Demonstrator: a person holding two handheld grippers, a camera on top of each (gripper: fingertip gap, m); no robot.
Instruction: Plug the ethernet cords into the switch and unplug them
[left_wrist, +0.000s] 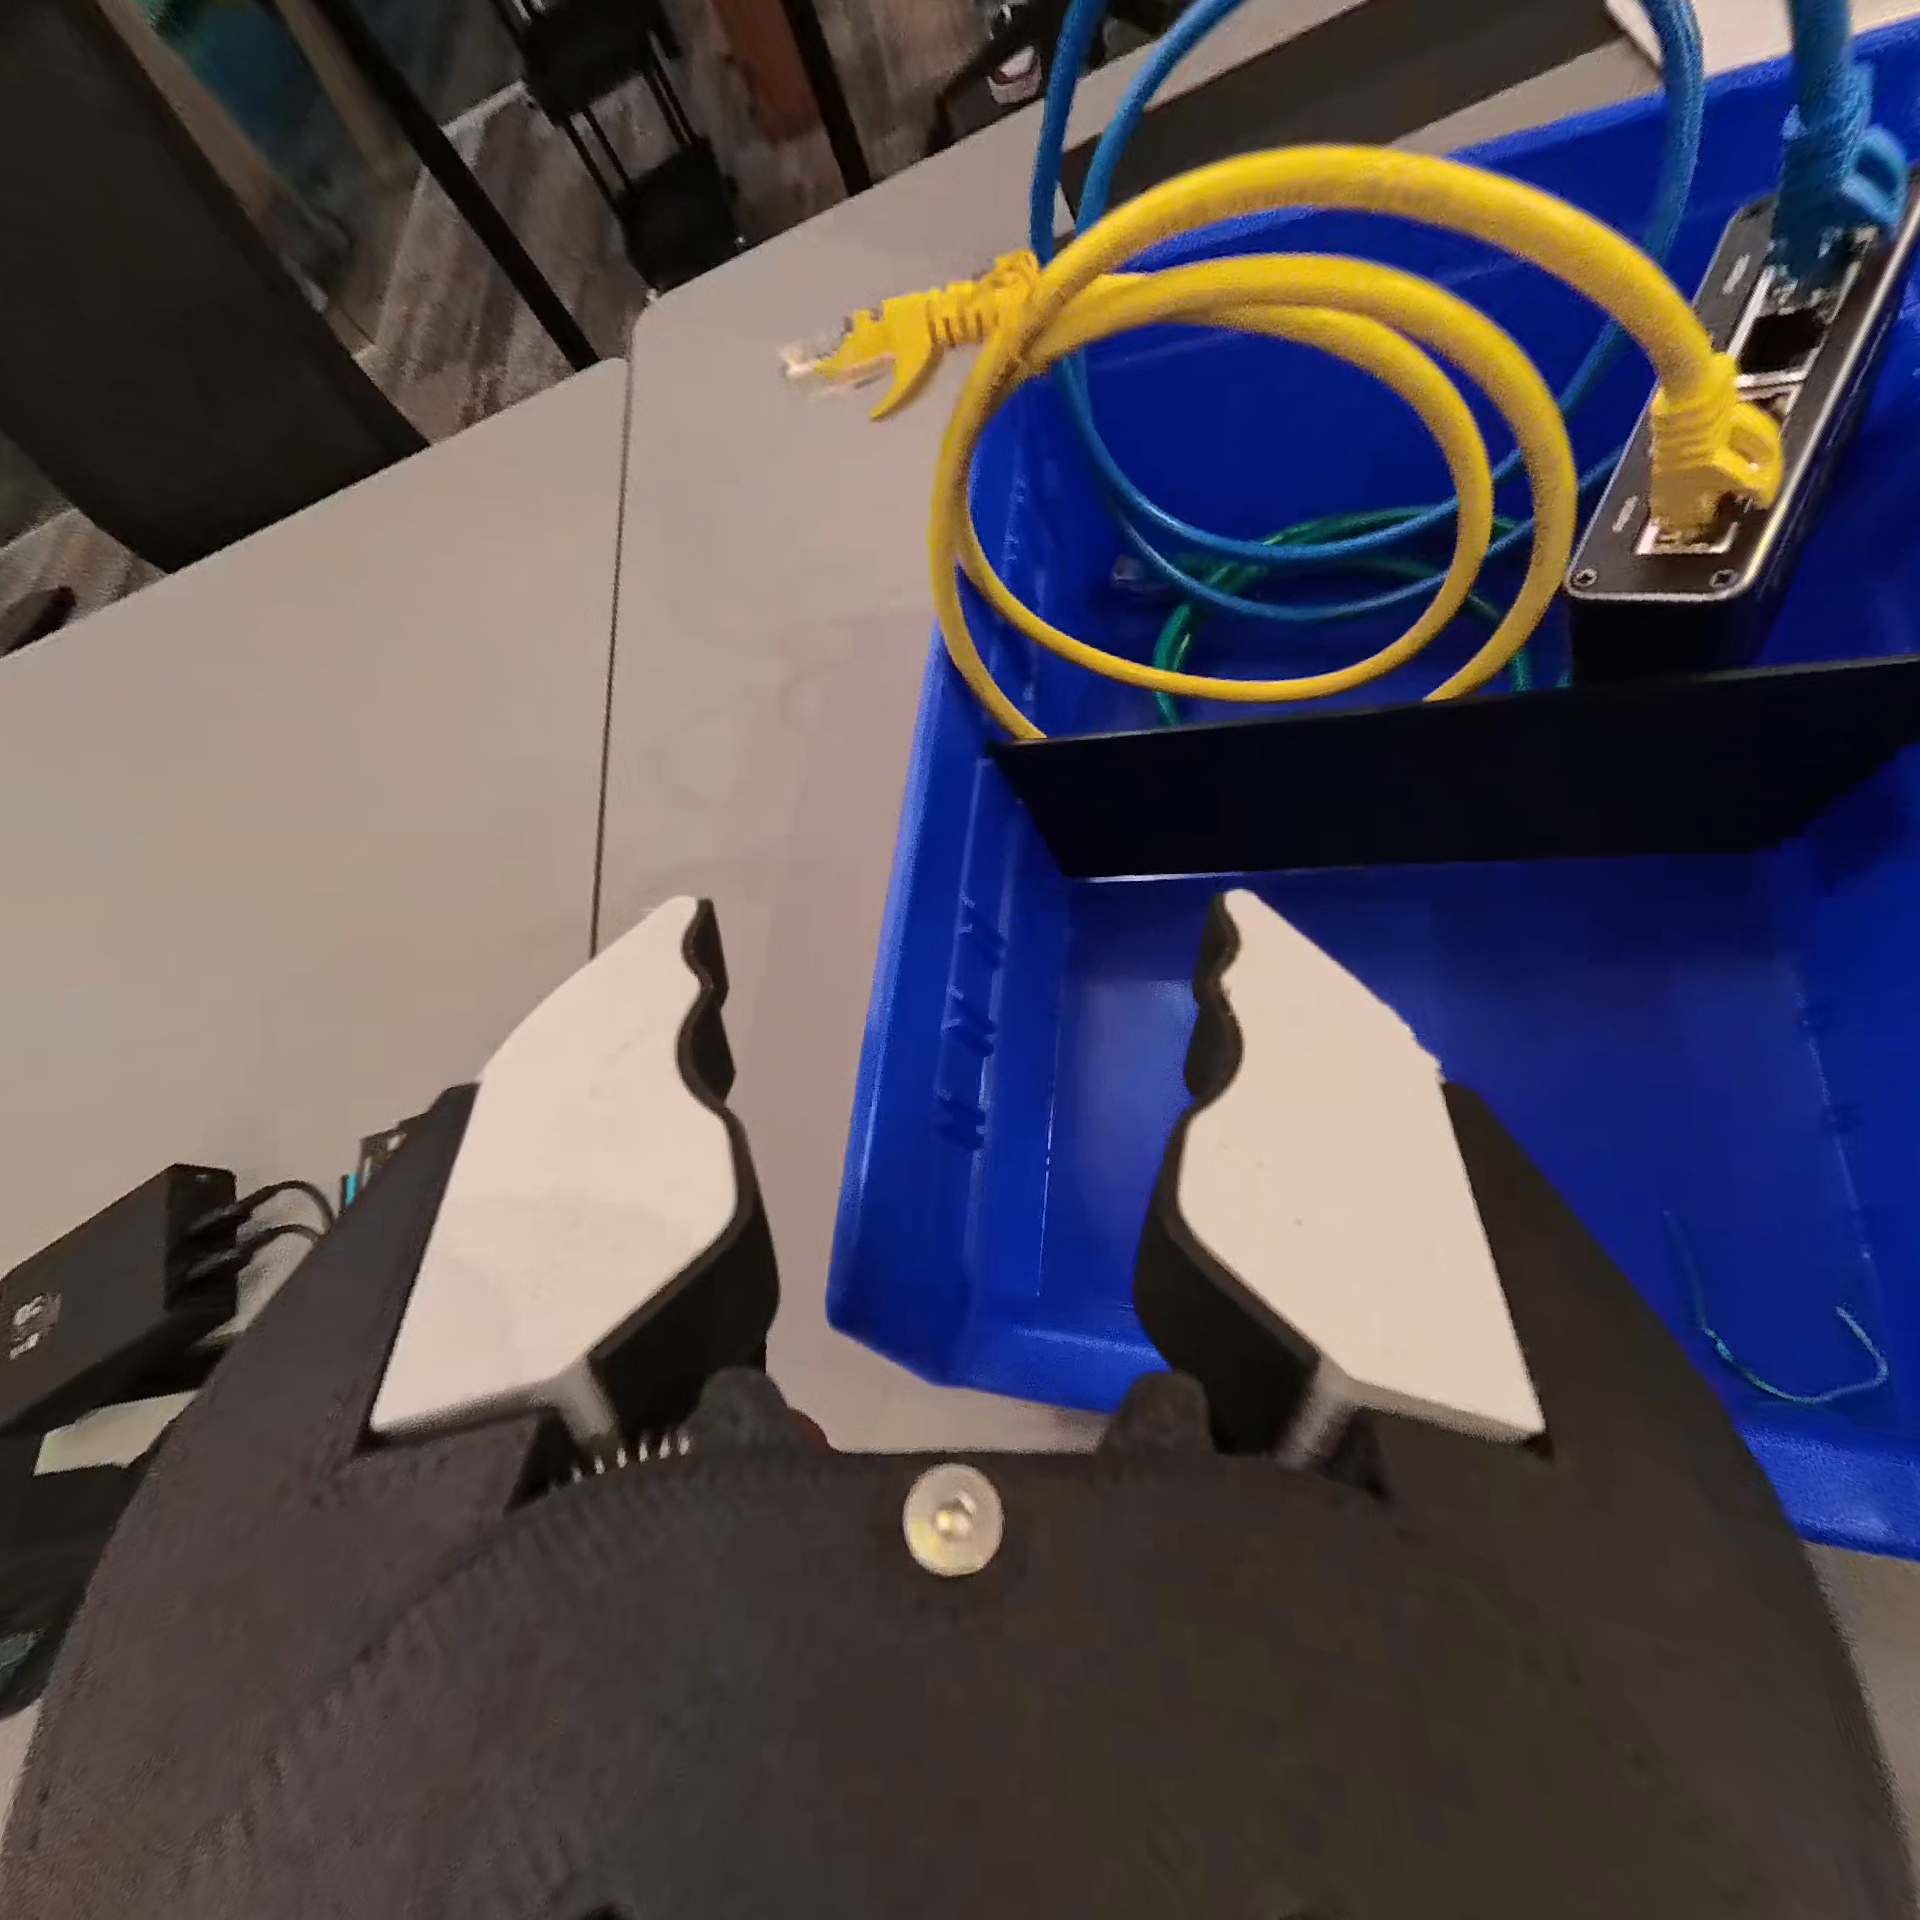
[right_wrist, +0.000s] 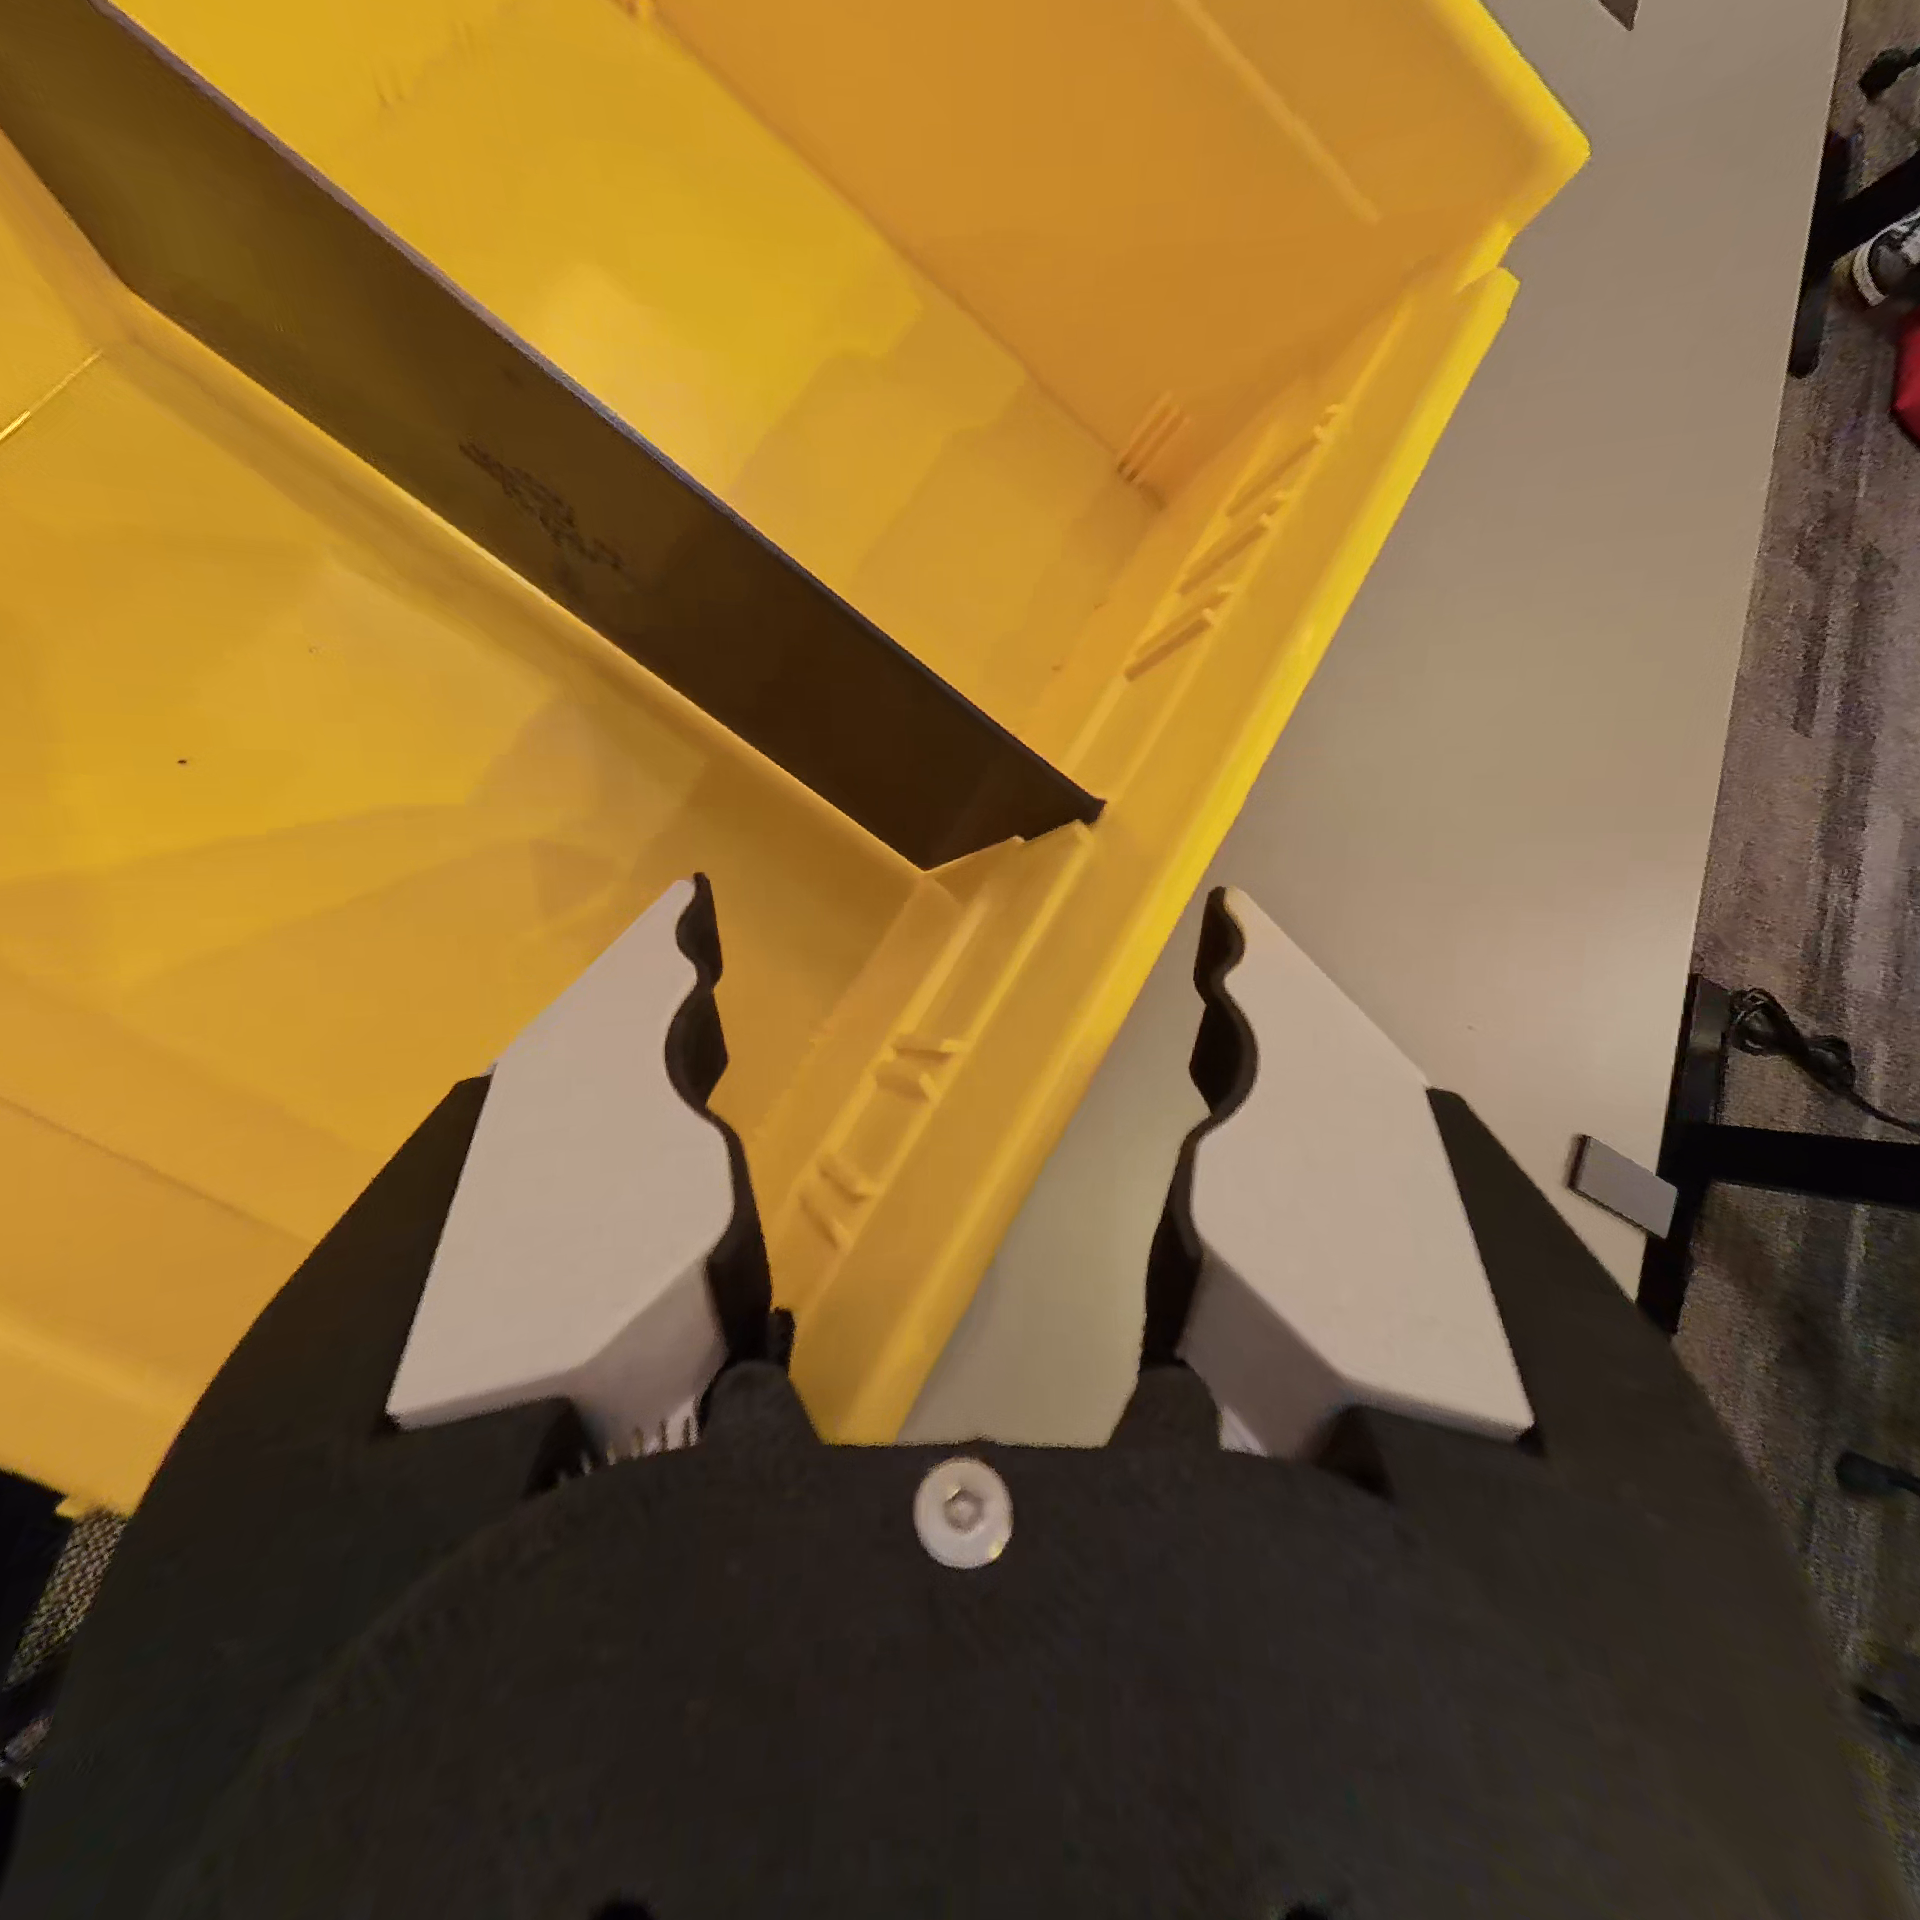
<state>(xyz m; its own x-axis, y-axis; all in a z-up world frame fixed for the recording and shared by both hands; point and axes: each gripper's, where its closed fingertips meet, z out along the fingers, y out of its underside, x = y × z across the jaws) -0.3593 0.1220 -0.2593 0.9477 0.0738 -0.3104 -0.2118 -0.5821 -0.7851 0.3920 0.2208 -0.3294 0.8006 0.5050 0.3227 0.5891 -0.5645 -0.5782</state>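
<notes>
yellow cord (left_wrist: 1247, 301) and blue cord (left_wrist: 1829, 125) in switch (left_wrist: 1756, 416), unreadable markings

Left tongs (left_wrist: 961, 914) gaping and empty, right tongs (right_wrist: 956, 894) likewise

faint print on black divider (right_wrist: 540, 520), white marks on black box (left_wrist: 62, 1320), illegible

Switch (left_wrist: 1756, 416) cut off at right edge; yellow cord's free plug (left_wrist: 831, 358) blurred.
</notes>
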